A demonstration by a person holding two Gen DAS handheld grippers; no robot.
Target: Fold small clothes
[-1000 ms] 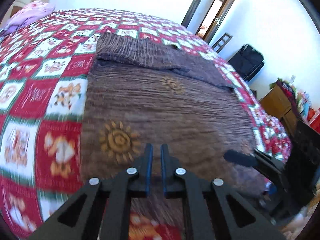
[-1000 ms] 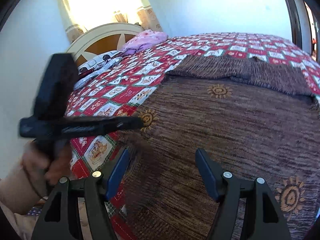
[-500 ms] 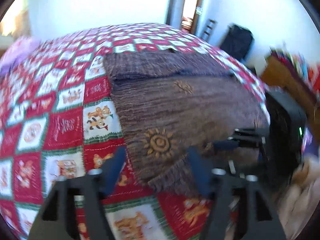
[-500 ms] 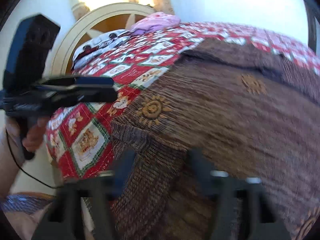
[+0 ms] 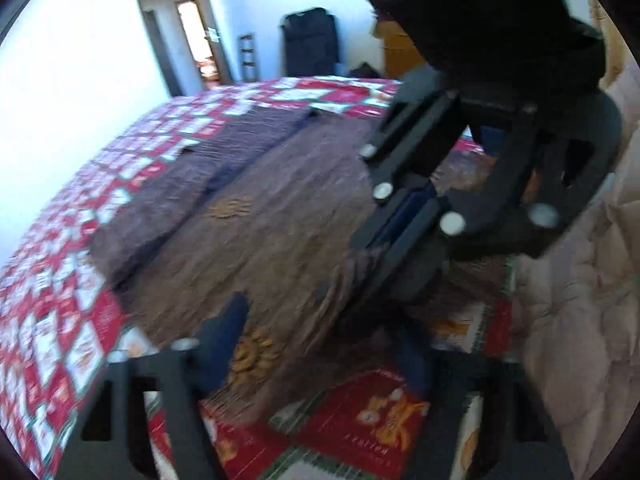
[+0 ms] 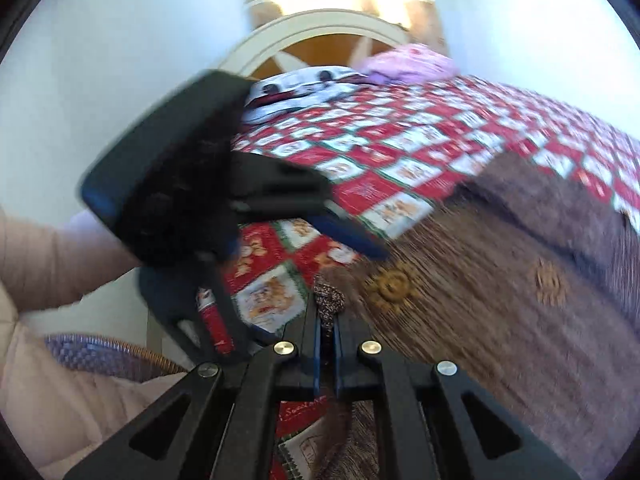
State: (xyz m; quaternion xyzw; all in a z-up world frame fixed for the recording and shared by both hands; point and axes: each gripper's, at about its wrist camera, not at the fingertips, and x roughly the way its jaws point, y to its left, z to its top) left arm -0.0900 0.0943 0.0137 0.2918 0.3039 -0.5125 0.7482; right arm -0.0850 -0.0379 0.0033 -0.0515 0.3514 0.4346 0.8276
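Note:
A brown knitted garment with orange sun motifs lies spread on the bed, its far part folded over. My left gripper straddles the near hem. Its jaws are closing with the cloth between them, and the pads stand clear of it. In the right wrist view one of its fingers hangs just above the hem. My right gripper is shut on a pinched bunch of the brown garment at its near edge. From the left wrist view, the right gripper holds that bunch slightly raised.
A red, white and green patchwork quilt covers the bed. A doorway and a black suitcase stand beyond it. A round headboard and a pink bundle are at the head. The person's pink padded sleeve is at the left.
The right gripper went from open to shut on the garment's near edge and lifted it a little. The left gripper opened from shut, rolled, rose and now narrows around the hem.

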